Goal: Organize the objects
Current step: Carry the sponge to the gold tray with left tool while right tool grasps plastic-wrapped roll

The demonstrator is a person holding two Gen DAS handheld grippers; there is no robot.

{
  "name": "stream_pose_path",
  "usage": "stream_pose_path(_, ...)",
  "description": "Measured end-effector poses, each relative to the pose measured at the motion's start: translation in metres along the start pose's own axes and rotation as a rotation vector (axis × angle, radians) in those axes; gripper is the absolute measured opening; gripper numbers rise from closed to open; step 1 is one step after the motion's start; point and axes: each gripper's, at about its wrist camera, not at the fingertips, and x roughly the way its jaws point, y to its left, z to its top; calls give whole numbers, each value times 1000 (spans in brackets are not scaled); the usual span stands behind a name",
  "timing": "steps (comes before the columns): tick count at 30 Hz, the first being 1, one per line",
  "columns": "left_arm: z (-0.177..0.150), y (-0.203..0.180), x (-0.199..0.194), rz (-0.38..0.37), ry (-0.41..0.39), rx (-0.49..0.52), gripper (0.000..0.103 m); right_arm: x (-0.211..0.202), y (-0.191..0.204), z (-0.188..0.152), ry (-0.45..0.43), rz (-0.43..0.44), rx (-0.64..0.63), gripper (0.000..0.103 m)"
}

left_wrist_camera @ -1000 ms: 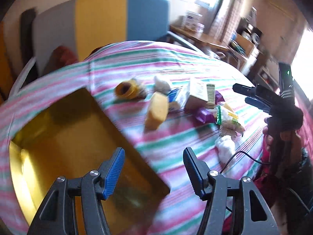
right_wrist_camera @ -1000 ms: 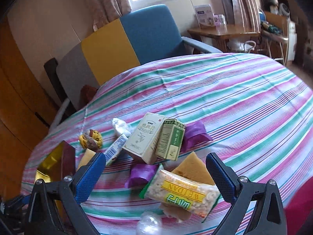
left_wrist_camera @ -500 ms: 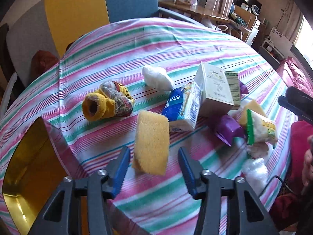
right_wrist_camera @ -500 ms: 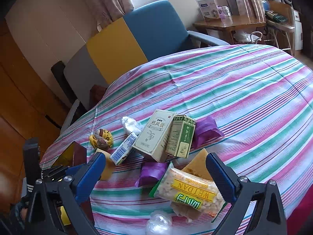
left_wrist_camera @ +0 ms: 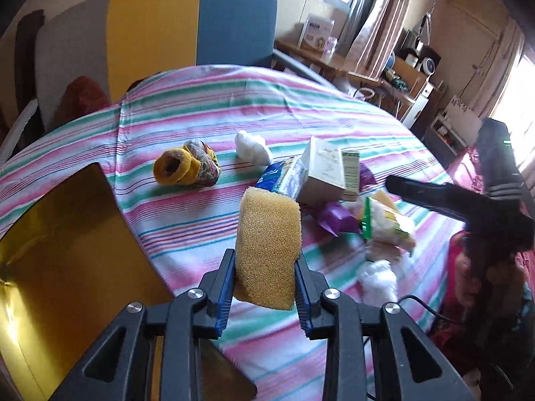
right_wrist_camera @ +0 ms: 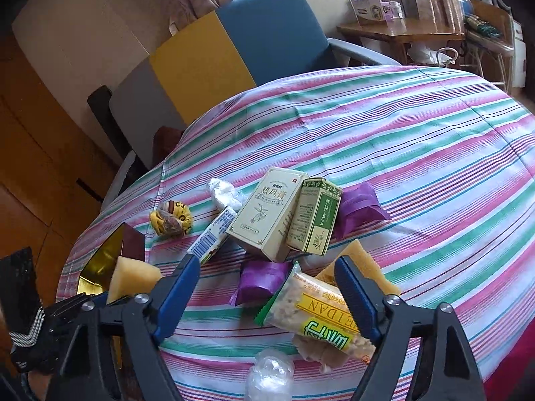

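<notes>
The left tool point(left_wrist_camera: 264, 287) is closing on one yellow porous sponge block point(left_wrist_camera: 267, 250), lifted above the striped-cloth desk point(left_wrist_camera: 207, 110) beside the gold-lined open box point(left_wrist_camera: 67, 267). The right tool point(right_wrist_camera: 267, 284), jaws narrowing and empty, hovers over one clear snack packet point(right_wrist_camera: 321, 317), two purple wrappers and two cartons.

sponge point(left_wrist_camera: 267, 250): yellow, porous, upright, squeezed between blue pads; gold tray point(left_wrist_camera: 67, 267): open, table's left edge; snack packets, boxes point(right_wrist_camera: 267, 214): jumbled mid-table on striped cloth
</notes>
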Motion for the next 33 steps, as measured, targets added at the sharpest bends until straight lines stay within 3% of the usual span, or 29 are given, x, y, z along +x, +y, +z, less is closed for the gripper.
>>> stream_pose_path(2, -9, 1, -16, -5, -17, -2, 32, 2, 6, -7, 45, 18, -19, 71)
stream_pose_path(4, -15, 6, -26, -5, -30, -10, 32, 3, 16, -18, 102, 33, -60, 71)
stream_pose_path(14, -51, 51, -57, 12, -64, -127, 32, 26, 32, -62, 341, -183, -173, 66)
stream_pose_path(15, -55, 59, -60, 24, -68, -145, 32, 30, 32, -64, 361, -218, -185, 63)
stream_pose_path(16, -59, 67, -63, 39, -69, -162, 32, 35, 33, -66, 379, -246, -202, 49)
stream_pose_path(17, -62, 79, -66, 62, -70, -181, 32, 39, 35, -68, 390, -261, -218, 36)
stream_pose_path(24, -68, 173, -67, 266, -54, -330, 32, 41, 37, -70, 380, -273, -267, 36)
stream_pose_path(33, -55, 252, -45, 386, -19, -435, 32, 39, 35, -68, 356, -229, -295, 36)
